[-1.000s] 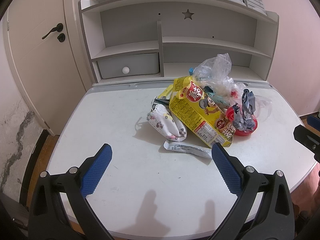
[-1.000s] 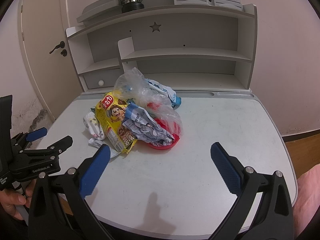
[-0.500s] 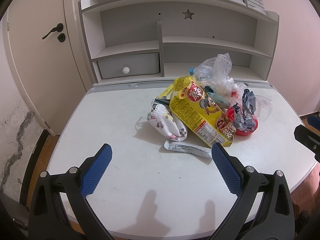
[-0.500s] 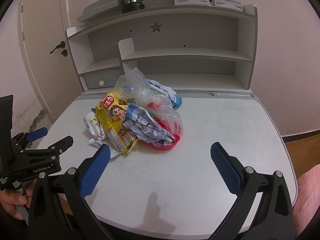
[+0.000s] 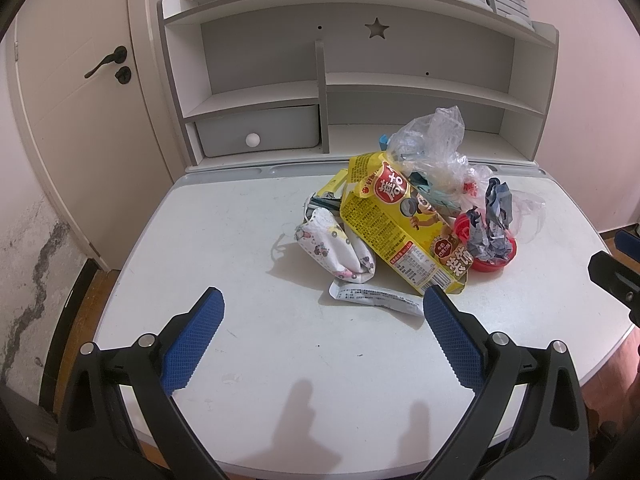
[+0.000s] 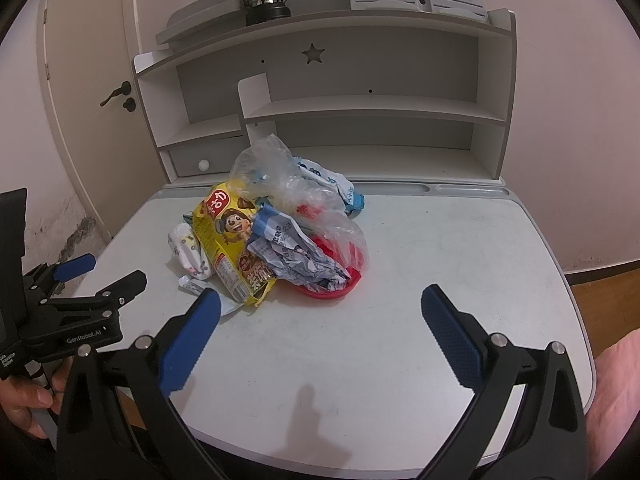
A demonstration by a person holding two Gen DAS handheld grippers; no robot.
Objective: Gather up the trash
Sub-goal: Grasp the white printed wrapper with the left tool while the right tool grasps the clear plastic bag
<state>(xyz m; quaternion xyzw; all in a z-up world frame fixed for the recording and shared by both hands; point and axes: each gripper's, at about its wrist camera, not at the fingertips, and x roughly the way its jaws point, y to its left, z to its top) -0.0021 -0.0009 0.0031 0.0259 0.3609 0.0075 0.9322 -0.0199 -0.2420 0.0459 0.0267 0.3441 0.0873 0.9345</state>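
Currently, approach stage: left claw (image 5: 322, 308) and right claw (image 6: 320, 306) are both spread wide and empty, short of the trash pile (image 5: 416, 220) mid-worktop (image 6: 460, 240). Next move likely calls for advancing onto one wrapper.

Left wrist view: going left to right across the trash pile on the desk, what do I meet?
Patterned white pouch → yellow snack box → red lid holding crumpled grey wrapper. The clear plastic bag overlaps the rear, so I leave it out.
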